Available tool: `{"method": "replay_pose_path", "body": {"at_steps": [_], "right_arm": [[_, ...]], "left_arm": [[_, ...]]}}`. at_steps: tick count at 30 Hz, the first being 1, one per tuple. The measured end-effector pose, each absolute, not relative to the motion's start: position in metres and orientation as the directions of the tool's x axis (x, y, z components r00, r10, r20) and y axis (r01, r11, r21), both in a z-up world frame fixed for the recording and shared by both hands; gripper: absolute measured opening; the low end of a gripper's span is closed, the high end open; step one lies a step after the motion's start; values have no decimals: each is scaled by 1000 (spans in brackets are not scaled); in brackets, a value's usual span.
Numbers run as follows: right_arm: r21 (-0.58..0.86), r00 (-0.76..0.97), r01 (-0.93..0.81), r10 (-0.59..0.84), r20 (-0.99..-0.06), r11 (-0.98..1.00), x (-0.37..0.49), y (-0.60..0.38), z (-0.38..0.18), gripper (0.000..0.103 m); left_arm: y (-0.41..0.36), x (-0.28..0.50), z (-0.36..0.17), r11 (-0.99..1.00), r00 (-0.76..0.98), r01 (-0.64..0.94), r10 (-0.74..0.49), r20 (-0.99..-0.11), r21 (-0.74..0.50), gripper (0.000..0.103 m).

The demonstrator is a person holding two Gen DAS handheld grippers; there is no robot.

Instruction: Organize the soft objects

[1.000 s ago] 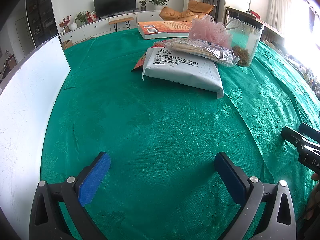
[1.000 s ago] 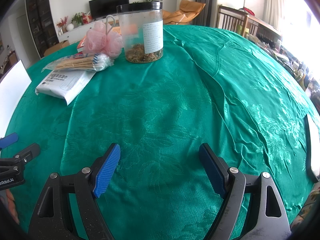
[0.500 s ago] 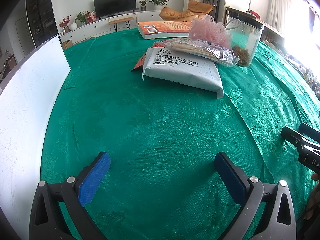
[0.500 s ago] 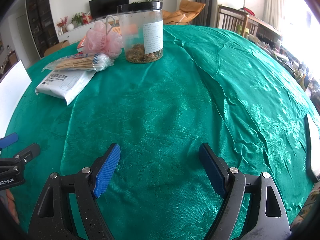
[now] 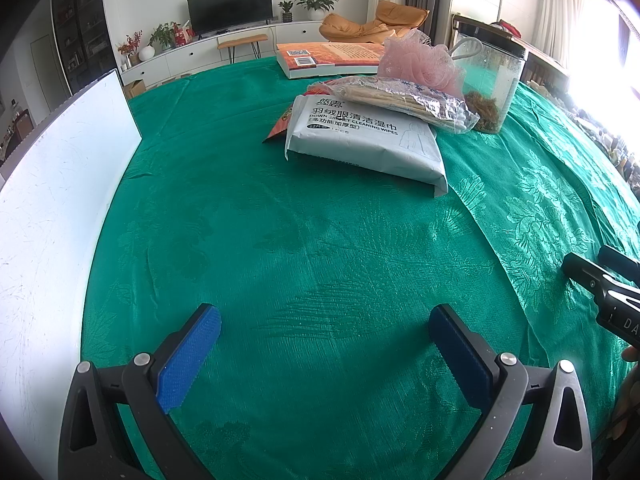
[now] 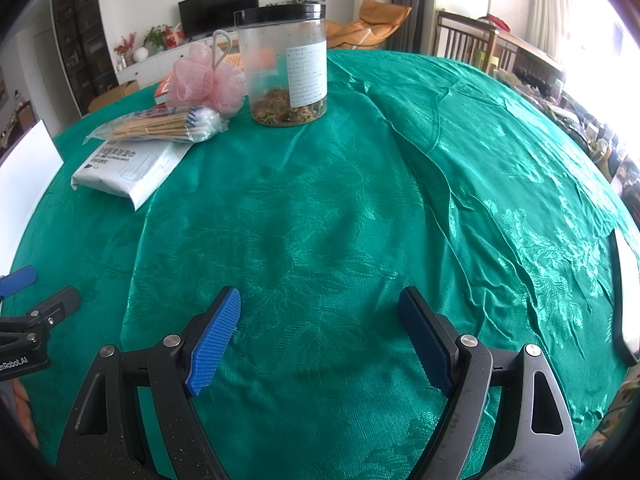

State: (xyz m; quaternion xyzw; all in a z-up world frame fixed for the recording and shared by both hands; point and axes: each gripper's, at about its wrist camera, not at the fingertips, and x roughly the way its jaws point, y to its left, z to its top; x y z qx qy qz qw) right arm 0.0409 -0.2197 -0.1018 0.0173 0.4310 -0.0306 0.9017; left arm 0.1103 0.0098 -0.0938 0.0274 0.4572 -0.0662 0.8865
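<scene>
Nothing has moved in the last second: my left gripper and right gripper both hang spread wide, empty, over the green surface; wipes pack, swab bag, pink puff sit untouched well ahead, so sorting not begun
</scene>
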Motion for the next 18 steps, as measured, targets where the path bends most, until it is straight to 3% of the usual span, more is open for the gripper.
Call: {"method": "replay_pose_path", "body": {"at_steps": [18], "right_arm": [[4,626,70,-41,-778,998,41,-220,-102,84]], "left_arm": [[36,75,-94,991,569,134,-88,-818,-13,103]]}}
